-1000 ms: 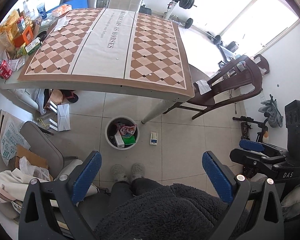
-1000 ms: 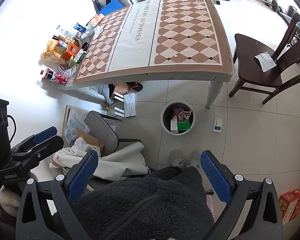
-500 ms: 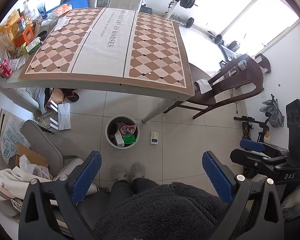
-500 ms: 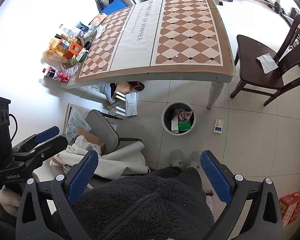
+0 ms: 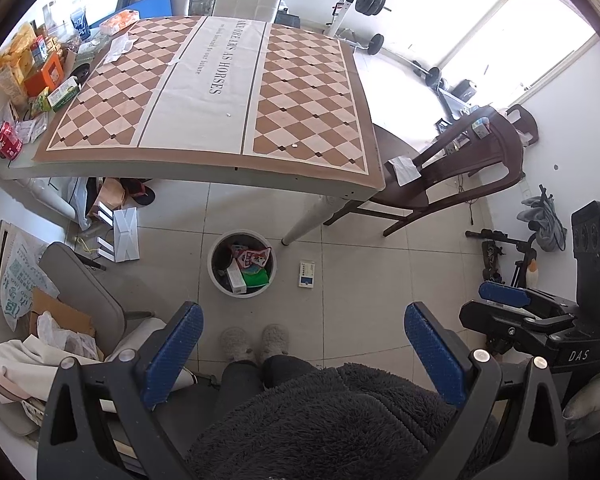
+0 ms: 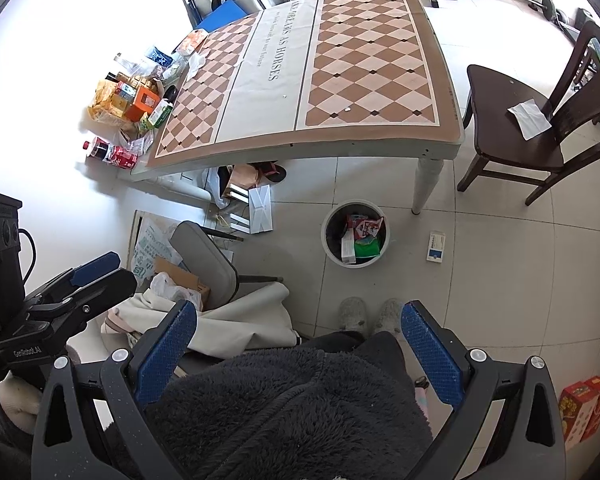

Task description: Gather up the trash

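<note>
A round white trash bin (image 5: pixel 216 276) (image 6: pixel 328 248) stands on the tiled floor in front of the table, holding several packages. A small white and blue box (image 5: pixel 307 274) (image 6: pixel 437 247) lies on the floor just right of the bin. A white tissue (image 5: pixel 403 168) (image 6: pixel 530 117) lies on the dark wooden chair seat. My left gripper (image 5: pixel 302 344) is open and empty, held high above the floor over the person's lap. My right gripper (image 6: pixel 298 340) is open and empty, at the same height. Each gripper shows at the edge of the other's view.
A table (image 5: pixel 220 176) (image 6: pixel 300 148) with a diamond-pattern cloth carries snacks, boxes and cans (image 5: pixel 28 80) (image 6: pixel 128 104) at its left end. A dark wooden chair (image 5: pixel 452 184) (image 6: pixel 512 148) stands right of it. A grey chair with cloth and bags (image 5: pixel 80 304) (image 6: pixel 204 264) is at left. Slippered feet (image 5: pixel 256 340) are near the bin.
Both views have shifted slightly, the scene sliding a little downward. Both grippers stay open and empty. Nothing on the floor or table has moved.
</note>
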